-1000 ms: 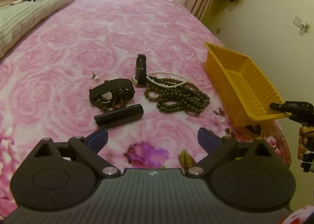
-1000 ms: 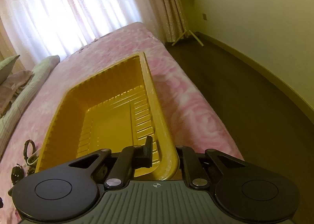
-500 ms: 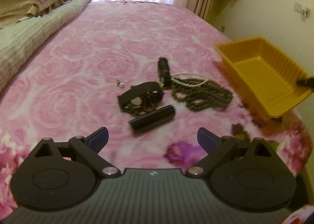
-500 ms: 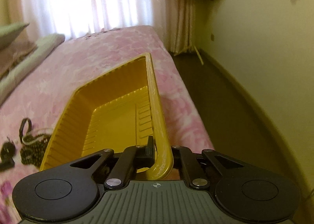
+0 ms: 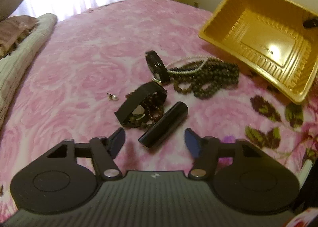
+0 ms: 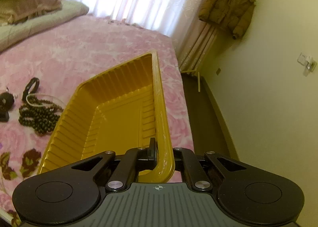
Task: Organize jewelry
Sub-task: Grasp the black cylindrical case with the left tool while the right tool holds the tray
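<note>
- My right gripper (image 6: 162, 154) is clamped on the near rim of the yellow tray (image 6: 119, 115), one finger inside the wall, the other outside; the tray sits tilted near the bed's right edge.
- My left gripper (image 5: 155, 139) is closing, its blue pads (image 5: 119, 137) apart with nothing pressed between them; the black tube (image 5: 165, 125) lies on the bed (image 5: 79, 48) just ahead of the gap.
- Only the left view shows the full jewelry heap mid-bed: a black band (image 5: 139, 99) over reddish beads (image 5: 153, 111), a small earring (image 5: 112, 97) to its left, another black band (image 5: 157, 66), a pearl strand (image 5: 186, 66) and dark beads (image 5: 206, 82) near the tray.
- Only the right view shows the brown jacket (image 6: 228, 8) hung on the wall, a wall socket (image 6: 307, 64) and the floor beside the bed.
- The right view cuts the heap off at its left edge.
- Embossed writing on the tray floor is too blurred to read.
- The right gripper's fingertip shows only as a dark stub at the left view's right edge.
</note>
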### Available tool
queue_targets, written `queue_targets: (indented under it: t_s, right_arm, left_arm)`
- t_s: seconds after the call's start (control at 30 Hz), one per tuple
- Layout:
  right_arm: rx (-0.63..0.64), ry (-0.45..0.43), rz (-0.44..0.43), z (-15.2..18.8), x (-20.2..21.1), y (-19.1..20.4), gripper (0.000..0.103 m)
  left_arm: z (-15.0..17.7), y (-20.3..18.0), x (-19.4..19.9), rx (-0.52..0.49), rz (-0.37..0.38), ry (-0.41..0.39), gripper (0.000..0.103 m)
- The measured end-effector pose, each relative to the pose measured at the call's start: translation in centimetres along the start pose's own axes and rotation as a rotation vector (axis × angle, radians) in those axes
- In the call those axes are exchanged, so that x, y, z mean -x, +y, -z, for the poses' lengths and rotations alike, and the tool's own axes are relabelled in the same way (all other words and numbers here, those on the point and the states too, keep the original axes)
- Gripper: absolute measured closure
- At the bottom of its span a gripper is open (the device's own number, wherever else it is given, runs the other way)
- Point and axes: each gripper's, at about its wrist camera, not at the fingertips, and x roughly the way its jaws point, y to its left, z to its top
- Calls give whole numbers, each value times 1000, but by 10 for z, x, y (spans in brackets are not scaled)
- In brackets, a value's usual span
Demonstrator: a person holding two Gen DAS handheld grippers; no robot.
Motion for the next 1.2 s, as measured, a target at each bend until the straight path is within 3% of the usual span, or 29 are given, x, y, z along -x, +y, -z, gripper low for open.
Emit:
queue_targets:
  t_s: [0.1, 0.17, 0.53, 0.9, 1.2]
  right_arm:
    - [9, 25, 14, -3, -3, 4, 98]
    - [23, 27, 21, -3, -2, 7, 99]
    - [86, 102, 6, -2, -10, 4, 100]
    - [159, 158, -3, -7, -18, 7, 100]
    - [159, 155, -6, -6, -19, 4, 100]
  left_arm:
    - [0, -1, -5, -16, -2, 23, 67]
    - [2, -2, -6, -20, -6, 27, 74]
    - [-3, -6, 6, 5, 16, 35, 82]
    - [-21, -9, 21, 76, 57, -37, 85]
    - [-45, -26, 38, 117, 149, -101, 86]
